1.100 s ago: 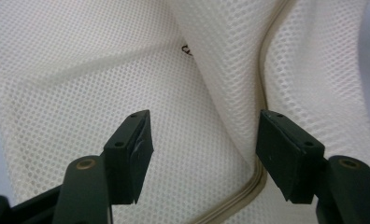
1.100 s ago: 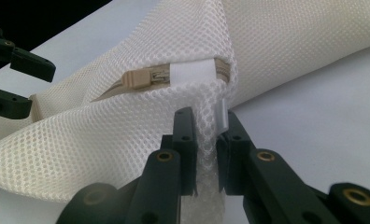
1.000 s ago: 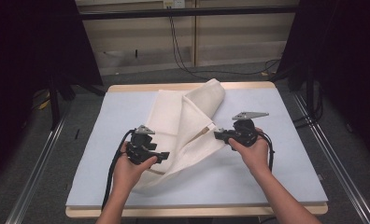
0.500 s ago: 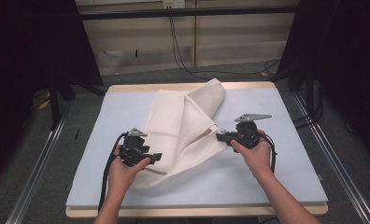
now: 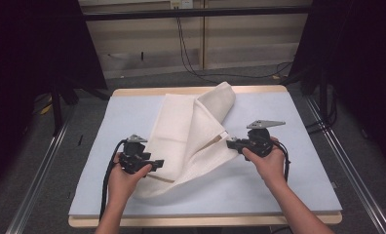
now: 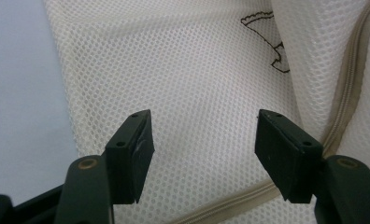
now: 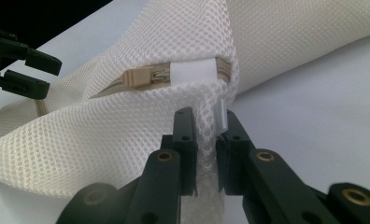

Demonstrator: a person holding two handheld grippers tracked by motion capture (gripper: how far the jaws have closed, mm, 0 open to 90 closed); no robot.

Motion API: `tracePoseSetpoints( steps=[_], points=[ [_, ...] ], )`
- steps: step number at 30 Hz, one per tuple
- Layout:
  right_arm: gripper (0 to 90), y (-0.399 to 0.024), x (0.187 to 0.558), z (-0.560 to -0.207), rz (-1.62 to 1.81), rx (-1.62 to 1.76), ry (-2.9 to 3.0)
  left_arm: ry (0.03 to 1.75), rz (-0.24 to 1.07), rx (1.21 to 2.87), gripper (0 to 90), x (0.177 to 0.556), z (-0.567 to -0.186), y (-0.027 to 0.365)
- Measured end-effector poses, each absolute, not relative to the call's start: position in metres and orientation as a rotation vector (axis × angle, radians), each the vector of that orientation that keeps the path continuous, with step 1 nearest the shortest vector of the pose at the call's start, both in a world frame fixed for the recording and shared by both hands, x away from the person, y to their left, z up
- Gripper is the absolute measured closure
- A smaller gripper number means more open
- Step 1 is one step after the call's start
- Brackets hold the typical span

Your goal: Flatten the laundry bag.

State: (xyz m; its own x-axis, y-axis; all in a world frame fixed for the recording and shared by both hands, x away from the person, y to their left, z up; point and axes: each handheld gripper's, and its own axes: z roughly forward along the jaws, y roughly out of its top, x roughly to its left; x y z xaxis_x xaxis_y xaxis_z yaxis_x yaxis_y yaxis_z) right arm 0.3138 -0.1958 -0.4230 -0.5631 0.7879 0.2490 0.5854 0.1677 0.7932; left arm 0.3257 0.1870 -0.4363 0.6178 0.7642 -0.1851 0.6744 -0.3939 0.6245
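Right tool (image 7: 206, 140) pinches the mesh bag (image 5: 191, 131) (at its zipper end); left tool (image 6: 204, 149) gapes wide above the mesh

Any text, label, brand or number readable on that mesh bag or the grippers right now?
No readable words or numbers.
Mesh laundry bag: a dark outline drawing at the frame's top edge in the left gripper view, cut off; a figure, not lettering.
White tab by the zipper in the right gripper view: blank.
Another white tag at the right gripper: no print visible.
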Motion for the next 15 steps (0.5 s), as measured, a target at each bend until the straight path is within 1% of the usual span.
tracePoseSetpoints(
  steps=[10, 15],
  points=[
    [80.0, -0.201, 0.306, -0.424, 1.346, 1.329, 2.221, 1.141, 0.179, 2.141, 37.8, 0.326, -0.436, 0.191],
    [80.0, -0.206, 0.301, -0.425, 1.355, 1.325, 2.221, 1.147, 0.188, 2.139, 36.2, 0.327, -0.436, 0.192]
  ],
)
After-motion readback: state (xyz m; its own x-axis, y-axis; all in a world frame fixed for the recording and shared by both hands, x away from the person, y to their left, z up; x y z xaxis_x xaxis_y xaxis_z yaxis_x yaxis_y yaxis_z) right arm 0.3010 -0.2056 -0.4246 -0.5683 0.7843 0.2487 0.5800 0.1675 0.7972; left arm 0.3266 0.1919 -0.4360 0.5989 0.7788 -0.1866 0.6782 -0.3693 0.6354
